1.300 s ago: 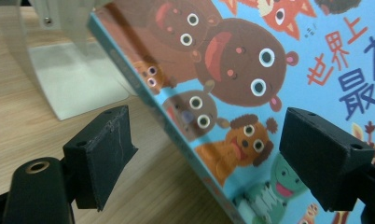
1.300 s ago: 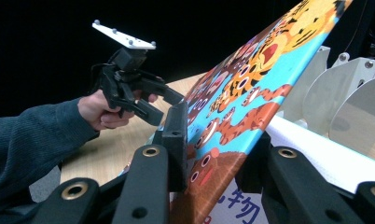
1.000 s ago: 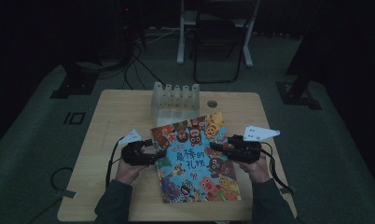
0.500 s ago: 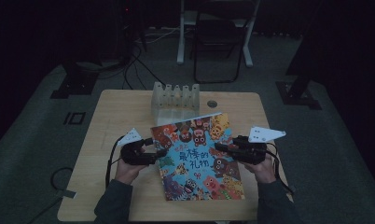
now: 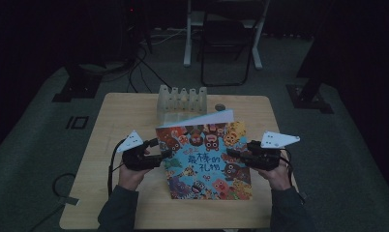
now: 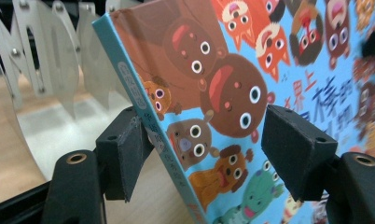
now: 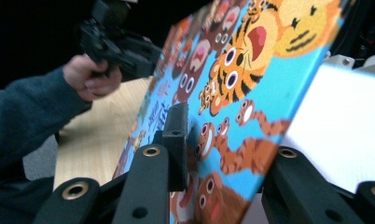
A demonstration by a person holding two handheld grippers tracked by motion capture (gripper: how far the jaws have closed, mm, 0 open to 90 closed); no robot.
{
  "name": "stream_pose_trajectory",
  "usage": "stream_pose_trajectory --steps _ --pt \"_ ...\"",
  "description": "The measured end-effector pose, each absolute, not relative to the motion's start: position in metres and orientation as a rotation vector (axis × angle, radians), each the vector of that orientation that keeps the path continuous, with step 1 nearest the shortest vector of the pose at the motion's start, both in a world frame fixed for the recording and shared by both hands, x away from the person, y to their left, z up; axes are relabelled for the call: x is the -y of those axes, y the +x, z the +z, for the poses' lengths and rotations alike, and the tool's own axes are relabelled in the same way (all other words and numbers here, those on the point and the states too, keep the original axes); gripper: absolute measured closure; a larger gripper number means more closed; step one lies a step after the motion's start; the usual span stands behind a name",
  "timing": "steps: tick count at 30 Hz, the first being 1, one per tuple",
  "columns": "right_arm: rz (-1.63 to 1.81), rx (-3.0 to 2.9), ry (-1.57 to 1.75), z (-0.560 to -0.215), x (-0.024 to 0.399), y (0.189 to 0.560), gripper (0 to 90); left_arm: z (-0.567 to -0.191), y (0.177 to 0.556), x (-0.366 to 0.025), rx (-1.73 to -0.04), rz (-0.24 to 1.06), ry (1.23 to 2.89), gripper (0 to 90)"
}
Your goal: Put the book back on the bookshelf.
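You have the picture book point(image 5: 204, 157) raised off the wooden table point(image 5: 125, 116), tilted with its far edge up, standing just in front of the clear slotted rack point(image 5: 181, 99), so the lift looks done and the move into the rack is, by my reading, what is left. Your right gripper point(image 5: 233, 153) pinches the book's right edge, jaws pressed together on the cover point(image 7: 232, 93) and the pages. Your left gripper point(image 5: 164, 155) straddles the spine point(image 6: 143, 116); its jaws have just been closing, but only one pad point(image 6: 125, 149) meets the spine and the other stands off the cover, so it has no grip yet. The left gripper view shows that gap and the rack's slots point(image 6: 50, 51) close behind; the high view shows how the whole book sits between both hands.
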State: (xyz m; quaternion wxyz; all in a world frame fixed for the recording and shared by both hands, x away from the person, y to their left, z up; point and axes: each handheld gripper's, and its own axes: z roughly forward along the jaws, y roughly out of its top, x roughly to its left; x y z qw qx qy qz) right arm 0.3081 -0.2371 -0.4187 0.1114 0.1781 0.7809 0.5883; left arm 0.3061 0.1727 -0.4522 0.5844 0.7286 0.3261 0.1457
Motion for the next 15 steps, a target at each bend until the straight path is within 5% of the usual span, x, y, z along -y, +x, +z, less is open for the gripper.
stream_pose_trajectory --steps 15 --pt "1.668 -2.288 0.577 -0.433 0.247 0.311 66.8 -0.427 0.289 -0.162 -0.700 0.463 1.689 42.7"
